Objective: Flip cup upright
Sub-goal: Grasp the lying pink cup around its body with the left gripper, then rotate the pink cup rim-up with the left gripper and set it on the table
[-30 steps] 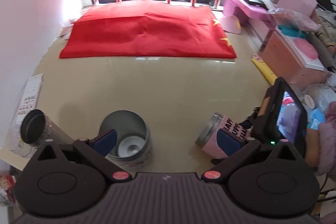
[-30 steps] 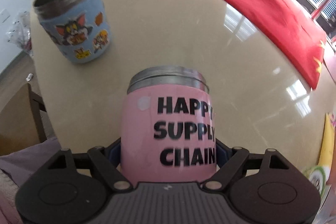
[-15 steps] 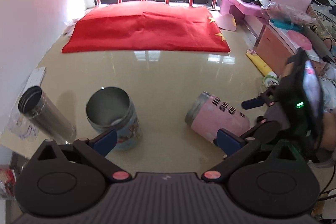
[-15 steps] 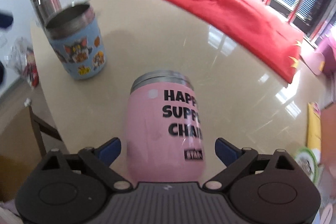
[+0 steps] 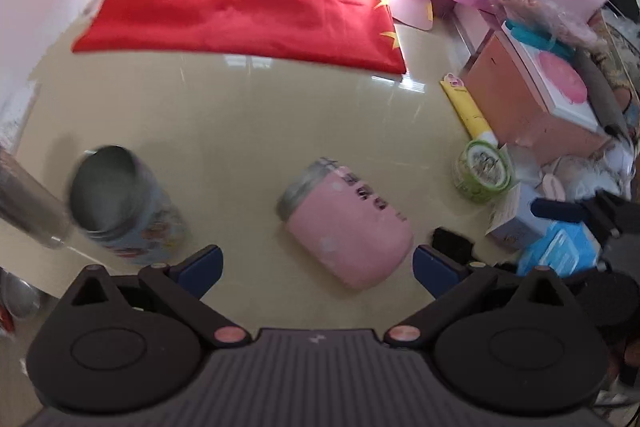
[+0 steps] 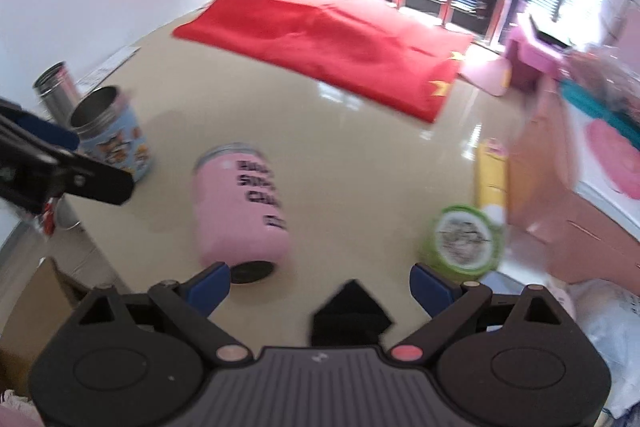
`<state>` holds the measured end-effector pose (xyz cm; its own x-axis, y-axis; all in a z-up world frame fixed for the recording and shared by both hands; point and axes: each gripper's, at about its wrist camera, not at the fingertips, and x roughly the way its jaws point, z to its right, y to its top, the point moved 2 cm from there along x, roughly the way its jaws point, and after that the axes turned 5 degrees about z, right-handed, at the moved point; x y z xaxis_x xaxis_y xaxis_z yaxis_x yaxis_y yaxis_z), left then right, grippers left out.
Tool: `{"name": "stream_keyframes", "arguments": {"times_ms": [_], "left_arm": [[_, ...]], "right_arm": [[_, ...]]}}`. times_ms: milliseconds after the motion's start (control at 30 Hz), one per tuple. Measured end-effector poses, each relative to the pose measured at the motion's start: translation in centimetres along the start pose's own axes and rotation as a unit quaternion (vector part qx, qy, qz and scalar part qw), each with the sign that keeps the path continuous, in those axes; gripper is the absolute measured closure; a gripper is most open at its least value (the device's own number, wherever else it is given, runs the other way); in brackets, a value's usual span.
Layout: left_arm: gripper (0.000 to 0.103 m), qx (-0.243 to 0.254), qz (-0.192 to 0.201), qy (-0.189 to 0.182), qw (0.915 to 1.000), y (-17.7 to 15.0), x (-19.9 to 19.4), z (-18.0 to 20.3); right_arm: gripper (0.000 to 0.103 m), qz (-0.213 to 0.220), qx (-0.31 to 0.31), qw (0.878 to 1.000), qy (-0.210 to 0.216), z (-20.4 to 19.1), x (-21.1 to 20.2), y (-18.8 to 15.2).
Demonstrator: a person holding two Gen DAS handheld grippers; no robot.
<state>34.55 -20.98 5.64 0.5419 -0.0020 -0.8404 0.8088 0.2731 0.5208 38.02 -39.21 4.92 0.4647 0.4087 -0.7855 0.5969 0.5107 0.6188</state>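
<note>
A pink cup [image 5: 347, 225] with black lettering lies on its side on the beige table [image 5: 280, 115], its steel rim pointing away from me. It also shows in the right wrist view [image 6: 240, 207]. My left gripper [image 5: 316, 267] is open and empty, raised just short of the cup. My right gripper [image 6: 320, 287] is open and empty, pulled back from the cup, with the cup's base near its left finger. The left gripper's finger shows at the left edge of the right wrist view [image 6: 60, 163].
A blue cartoon cup [image 5: 120, 211] stands upright at the left, beside a steel tumbler [image 5: 24, 203]. A green round tin [image 5: 482, 171], a yellow tube [image 5: 468, 111], boxes [image 5: 532, 99] and clutter line the right side. A red flag [image 5: 248, 15] covers the far table.
My right gripper has opened, let go of the pink cup and drawn back and up; the cup still lies on its side. My left gripper has risen and swung right toward the cup.
</note>
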Motion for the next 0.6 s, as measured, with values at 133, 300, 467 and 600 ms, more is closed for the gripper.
{"name": "stream_keyframes", "arguments": {"times_ms": [133, 300, 467, 600], "left_arm": [[0.000, -0.053, -0.023, 0.016, 0.9982, 0.9, 3.9, 1.6], [0.000, -0.107, -0.046, 0.048, 0.9920, 1.1, 8.3, 1.9], [0.000, -0.165, -0.055, 0.089, 0.9807, 1.3, 11.9, 1.2], [0.000, -0.185, -0.047, 0.068, 0.9792, 1.3, 13.9, 0.8]], "right_arm": [[0.006, 0.012, -0.005, 0.999, -0.048, 2.1, 0.2, -0.2], [0.006, 0.028, -0.006, 0.996, -0.090, 5.0, 0.9, 0.0], [0.006, 0.037, 0.001, 0.996, -0.080, 6.5, 2.1, 0.2], [0.006, 0.033, 0.001, 0.998, -0.060, 6.3, 3.2, -0.1]]}}
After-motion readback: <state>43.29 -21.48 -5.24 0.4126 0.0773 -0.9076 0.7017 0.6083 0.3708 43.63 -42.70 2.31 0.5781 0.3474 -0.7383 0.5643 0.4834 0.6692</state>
